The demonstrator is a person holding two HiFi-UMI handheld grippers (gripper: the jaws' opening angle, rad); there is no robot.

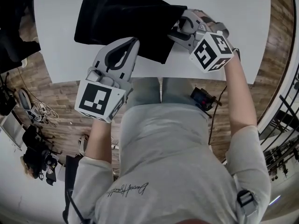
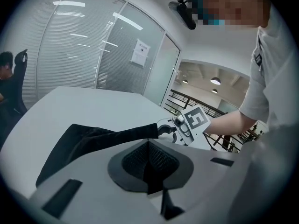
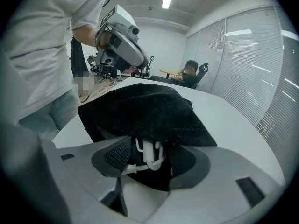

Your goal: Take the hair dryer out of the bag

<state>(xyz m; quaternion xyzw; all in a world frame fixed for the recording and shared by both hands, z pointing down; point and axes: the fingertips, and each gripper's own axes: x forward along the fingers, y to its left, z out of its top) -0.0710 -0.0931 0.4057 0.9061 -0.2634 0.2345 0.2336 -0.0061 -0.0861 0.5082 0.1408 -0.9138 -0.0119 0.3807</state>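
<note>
A black cloth bag lies on the white table. My left gripper is shut on the bag's near edge, with black fabric pinched between its pads. My right gripper sits at the bag's right corner, where the mouth gapes. In the right gripper view its jaws stand open around a looped white cord that shows in the bag's opening. The pads are not pressing on the cord. The hair dryer's body is hidden inside the bag. In the left gripper view the right gripper appears at the bag's far end.
The table's near edge runs just under both grippers. A small black device with wires lies on the wooden floor below it, and cables and gear lie at the left. A person sits in a chair beyond the table.
</note>
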